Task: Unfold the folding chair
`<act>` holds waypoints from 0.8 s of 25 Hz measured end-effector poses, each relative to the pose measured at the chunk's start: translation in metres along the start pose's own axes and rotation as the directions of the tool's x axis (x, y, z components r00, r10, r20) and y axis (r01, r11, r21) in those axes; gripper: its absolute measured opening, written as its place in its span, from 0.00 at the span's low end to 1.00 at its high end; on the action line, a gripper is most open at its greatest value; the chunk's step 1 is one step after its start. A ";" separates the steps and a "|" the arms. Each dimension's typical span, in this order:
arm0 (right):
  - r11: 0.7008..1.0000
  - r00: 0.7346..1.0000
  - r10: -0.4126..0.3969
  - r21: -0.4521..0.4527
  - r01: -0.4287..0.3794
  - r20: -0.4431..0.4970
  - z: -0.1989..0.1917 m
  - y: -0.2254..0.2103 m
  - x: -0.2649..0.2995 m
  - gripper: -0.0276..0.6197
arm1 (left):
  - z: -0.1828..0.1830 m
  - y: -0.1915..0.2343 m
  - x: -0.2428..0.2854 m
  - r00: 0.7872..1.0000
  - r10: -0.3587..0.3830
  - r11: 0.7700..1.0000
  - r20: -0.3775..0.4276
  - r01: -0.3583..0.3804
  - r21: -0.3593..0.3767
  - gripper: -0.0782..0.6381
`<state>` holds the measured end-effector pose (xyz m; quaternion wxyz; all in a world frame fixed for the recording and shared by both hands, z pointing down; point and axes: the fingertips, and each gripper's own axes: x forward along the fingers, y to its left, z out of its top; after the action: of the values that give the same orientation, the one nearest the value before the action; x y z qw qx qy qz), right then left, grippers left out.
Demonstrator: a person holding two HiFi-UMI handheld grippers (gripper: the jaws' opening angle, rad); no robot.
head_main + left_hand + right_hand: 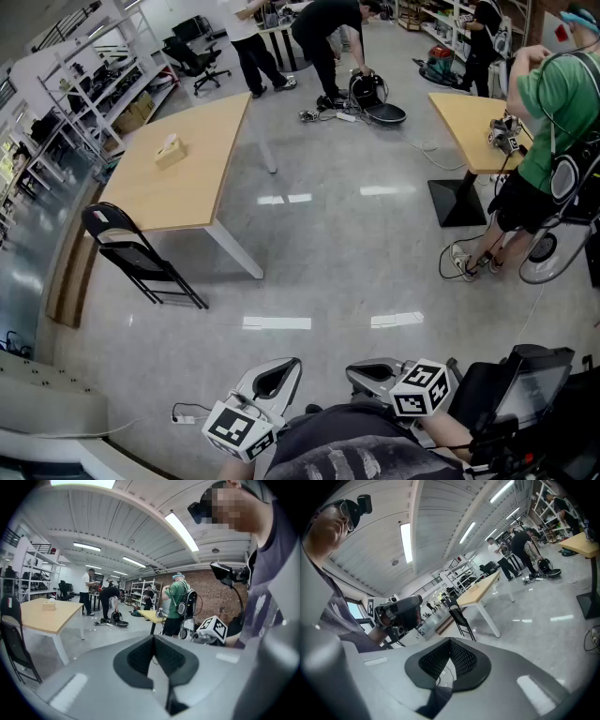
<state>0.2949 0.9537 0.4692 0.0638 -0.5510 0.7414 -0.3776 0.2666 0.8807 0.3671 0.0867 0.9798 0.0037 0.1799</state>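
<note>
A black folding chair (131, 248) stands folded on the floor, leaning against the near end of a long wooden table (187, 159) at the left. It also shows at the left edge of the left gripper view, chair (11, 639), and in the middle of the right gripper view, chair (459, 618). Both grippers are close to my body at the bottom of the head view, far from the chair. My left gripper (277, 375) (153, 641) is shut with nothing in it. My right gripper (370, 373) (450, 644) is shut and holds nothing.
A tissue box (170, 150) sits on the long table. A second table (473, 127) stands at the right, with a person in a green shirt (553, 122) beside it. Other people stand at the back. A white cable (187, 412) lies on the floor near my left gripper.
</note>
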 end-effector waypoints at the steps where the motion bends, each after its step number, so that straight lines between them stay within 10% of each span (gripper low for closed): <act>1: 1.000 1.000 -0.003 -0.001 0.003 -0.011 0.002 -0.005 -0.001 0.04 | 0.002 0.004 0.003 1.000 0.006 1.000 -0.006 -0.006 -0.002 0.11; 20: 0.991 0.988 0.009 -0.134 -0.031 -0.156 0.065 0.014 0.157 0.04 | 0.013 0.182 -0.057 0.980 0.151 0.987 0.128 -0.143 -0.076 0.11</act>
<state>0.2569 0.7877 0.4644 -0.0278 -0.5156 0.7736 -0.3673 0.2137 0.6969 0.3659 0.1056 0.9839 -0.0805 0.1198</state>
